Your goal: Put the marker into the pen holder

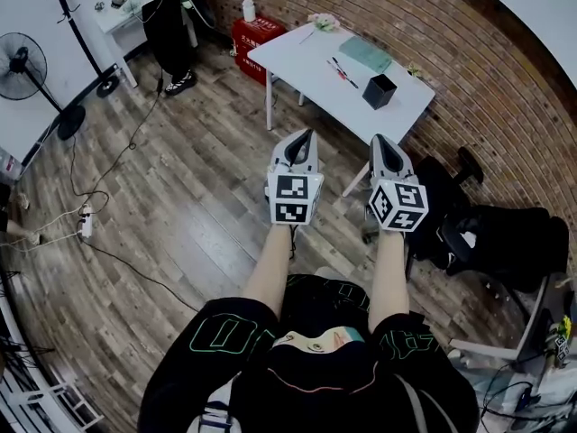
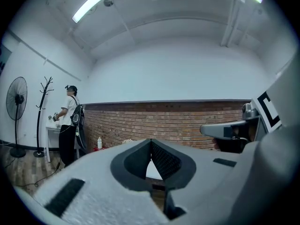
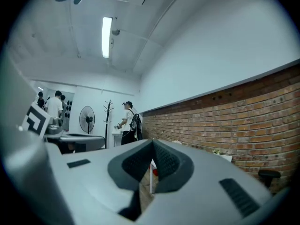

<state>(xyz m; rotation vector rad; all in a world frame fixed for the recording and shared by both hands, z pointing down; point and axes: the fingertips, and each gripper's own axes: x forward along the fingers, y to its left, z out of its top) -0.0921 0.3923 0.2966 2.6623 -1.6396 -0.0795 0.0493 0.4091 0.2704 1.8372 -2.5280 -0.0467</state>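
the wooden floor (image 1: pixel 180 197) fills most of the head view, with the brick wall (image 1: pixel 505 70) curving along the far and right sides. a white table (image 1: pixel 302 75) stands against that wall at the far side, well apart from both grippers. a black office chair (image 1: pixel 505 233) sits to the right, near the wall. a second person (image 1: pixel 171 12) in dark trousers stands at a small white desk in the far left corner, and a standing fan (image 1: pixel 22 66) is at the far left.

the person wearing the camera holds both arms out forward. the left gripper (image 1: pixel 308 134) has its claw clenched, the ribbed pads meeting at the tip with nothing between them. the right gripper (image 1: pixel 380 140), just beside it, is likewise clenched on nothing.

a red crate (image 1: pixel 257 32) rests on the floor left of the table. on the tabletop, a green sheet (image 1: pixel 365 54) lies at the far side, and the black pen holder (image 1: pixel 380 90) stands upright near the right end. the marker (image 1: pixel 342 72) lies flat on the table, left of the pen holder and near the green sheet, outside the holder; it shows only as thin dark and red strokes, too small to make out further.
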